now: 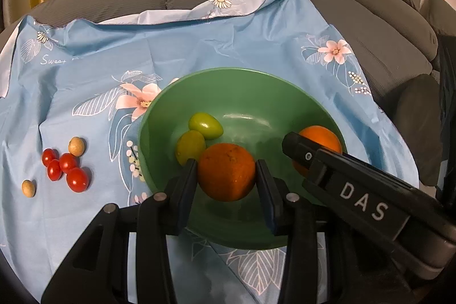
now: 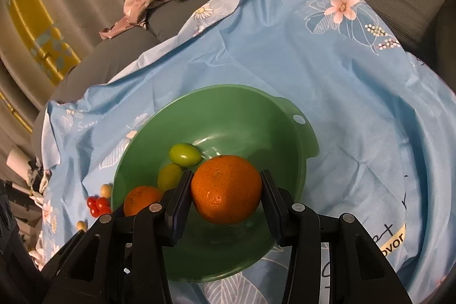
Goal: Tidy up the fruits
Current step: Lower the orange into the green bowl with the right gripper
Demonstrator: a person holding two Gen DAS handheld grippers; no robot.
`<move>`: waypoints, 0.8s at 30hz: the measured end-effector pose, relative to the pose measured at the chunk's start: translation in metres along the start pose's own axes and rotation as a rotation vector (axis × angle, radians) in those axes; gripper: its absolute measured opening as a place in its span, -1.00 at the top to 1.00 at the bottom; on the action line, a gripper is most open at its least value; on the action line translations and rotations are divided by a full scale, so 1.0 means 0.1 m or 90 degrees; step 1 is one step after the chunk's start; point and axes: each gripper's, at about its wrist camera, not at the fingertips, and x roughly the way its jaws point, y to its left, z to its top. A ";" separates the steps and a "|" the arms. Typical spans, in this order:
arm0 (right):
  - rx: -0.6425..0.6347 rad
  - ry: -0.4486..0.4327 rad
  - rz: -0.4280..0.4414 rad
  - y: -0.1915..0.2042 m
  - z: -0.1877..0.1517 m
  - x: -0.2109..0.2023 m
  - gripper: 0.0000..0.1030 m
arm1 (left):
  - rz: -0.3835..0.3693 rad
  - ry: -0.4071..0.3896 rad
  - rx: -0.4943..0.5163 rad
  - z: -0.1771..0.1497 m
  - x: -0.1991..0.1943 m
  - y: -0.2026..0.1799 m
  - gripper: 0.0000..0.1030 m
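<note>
left wrist: dimpled round orange (image 1: 226, 171) between claw (image 1: 228, 184) pads

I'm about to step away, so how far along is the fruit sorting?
Partway. Two green fruits already lie in the green bowl. Each tool holds an orange over the bowl: left tool with one orange, right tool with the other orange. Left: the red tomatoes and two tan balls on the blue cloth.
</note>
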 end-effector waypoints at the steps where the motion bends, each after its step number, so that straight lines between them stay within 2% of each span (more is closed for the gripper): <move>1: 0.000 0.000 0.000 0.00 0.00 0.01 0.07 | 0.000 0.001 0.000 -0.01 0.01 0.00 0.20; 24: -0.018 0.008 -0.012 0.05 -0.03 0.06 0.07 | 0.000 0.017 0.006 -0.04 0.06 -0.01 0.20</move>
